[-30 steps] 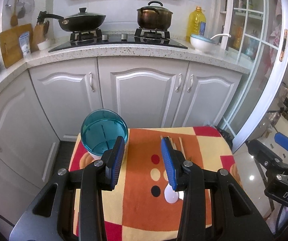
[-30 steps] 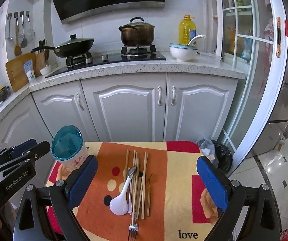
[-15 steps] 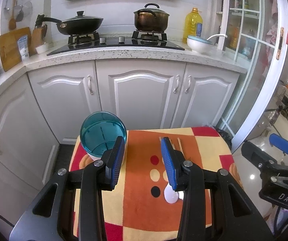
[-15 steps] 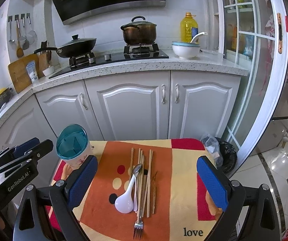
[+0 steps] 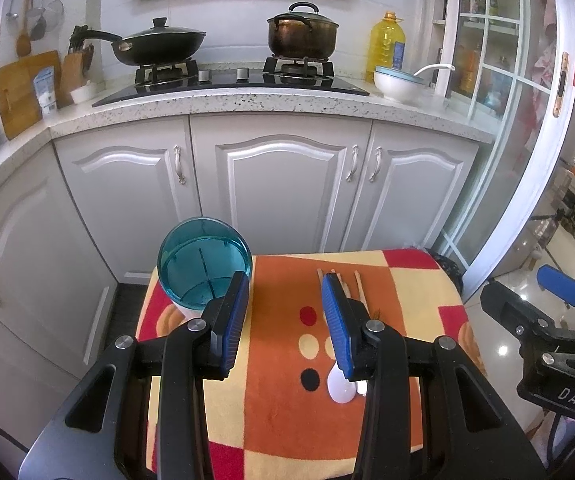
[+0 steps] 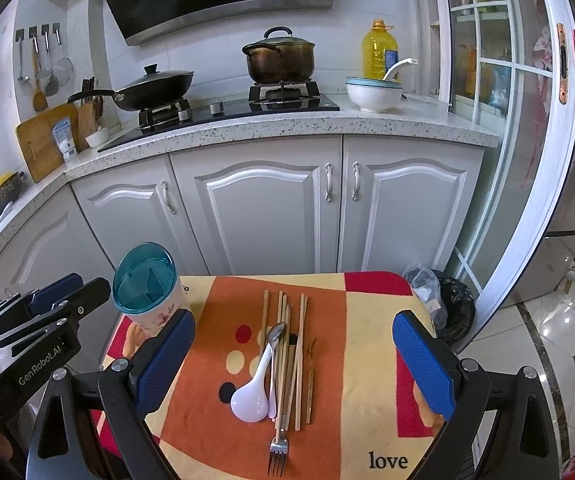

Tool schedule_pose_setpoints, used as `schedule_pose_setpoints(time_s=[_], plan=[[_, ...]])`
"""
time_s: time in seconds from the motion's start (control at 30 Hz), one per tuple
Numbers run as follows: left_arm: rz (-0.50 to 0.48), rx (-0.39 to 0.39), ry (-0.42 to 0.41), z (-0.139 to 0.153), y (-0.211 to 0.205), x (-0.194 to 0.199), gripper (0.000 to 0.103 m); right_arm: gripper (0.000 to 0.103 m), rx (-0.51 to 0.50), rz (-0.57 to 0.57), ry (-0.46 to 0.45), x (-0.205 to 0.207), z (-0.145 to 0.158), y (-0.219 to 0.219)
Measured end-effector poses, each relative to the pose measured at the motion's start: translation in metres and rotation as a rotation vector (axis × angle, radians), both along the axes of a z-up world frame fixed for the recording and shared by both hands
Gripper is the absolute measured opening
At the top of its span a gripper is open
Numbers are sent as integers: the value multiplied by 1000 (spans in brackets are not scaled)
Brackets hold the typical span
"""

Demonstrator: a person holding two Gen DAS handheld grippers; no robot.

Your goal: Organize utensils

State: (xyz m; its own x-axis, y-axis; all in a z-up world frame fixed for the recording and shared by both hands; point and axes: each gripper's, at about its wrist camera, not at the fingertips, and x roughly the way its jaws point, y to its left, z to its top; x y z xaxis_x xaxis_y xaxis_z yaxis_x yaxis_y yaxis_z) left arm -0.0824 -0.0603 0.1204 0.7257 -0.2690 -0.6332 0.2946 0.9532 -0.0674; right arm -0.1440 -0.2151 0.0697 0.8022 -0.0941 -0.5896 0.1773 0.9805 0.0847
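Far left on the bench [image 6: 367, 360]: teal-rimmed holder [image 6: 145, 288], light, tippable. Left gripper [image 5: 283, 320] parted, empty. Centre: heaped chopsticks [image 6: 293, 340], white spoon [image 6: 251, 396], fork [image 6: 279, 440] — thin, slippery; best pinched mid-shaft. Right gripper [image 6: 293, 364] wide, empty.

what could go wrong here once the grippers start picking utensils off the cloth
1. The white spoon, metal spoon, fork and chopsticks lie overlapped in one pile, so closing on one may drag or scatter the others.
2. The utensil holder stands near the cloth's far left corner; a nudge from the left gripper could tip it off.
3. The holder's divided, narrow top means a tilted chopstick could catch on the rim.
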Motion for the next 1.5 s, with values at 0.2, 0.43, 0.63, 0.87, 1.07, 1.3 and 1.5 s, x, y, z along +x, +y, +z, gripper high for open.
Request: schedule_pose_setpoints(time_s=[0.2,0.43,0.63,0.87,1.07,1.3,1.5], plan=[[1,-3,3,-1,1,0,37,99,-6,4,2,0,0,2],[-13,-6,4,-3,1,-1,37,99,-2,8,11,1,-1,4],[-19,-14,4,-2,3,-2,37,99,-4,10,16,1,-2,4],[-19,-8,4,-2,3,-2,37,99,-3,13,25,3,-4,4],[-19,-8,8,-4,4,-2,37,99,-2,15,27,3,-5,5],[-20,-7,19,-5,4,0,37,99,3,17,36,5,-8,7],[-23,-3,21,-6,4,0,37,99,4,19,39,6,-9,6]])
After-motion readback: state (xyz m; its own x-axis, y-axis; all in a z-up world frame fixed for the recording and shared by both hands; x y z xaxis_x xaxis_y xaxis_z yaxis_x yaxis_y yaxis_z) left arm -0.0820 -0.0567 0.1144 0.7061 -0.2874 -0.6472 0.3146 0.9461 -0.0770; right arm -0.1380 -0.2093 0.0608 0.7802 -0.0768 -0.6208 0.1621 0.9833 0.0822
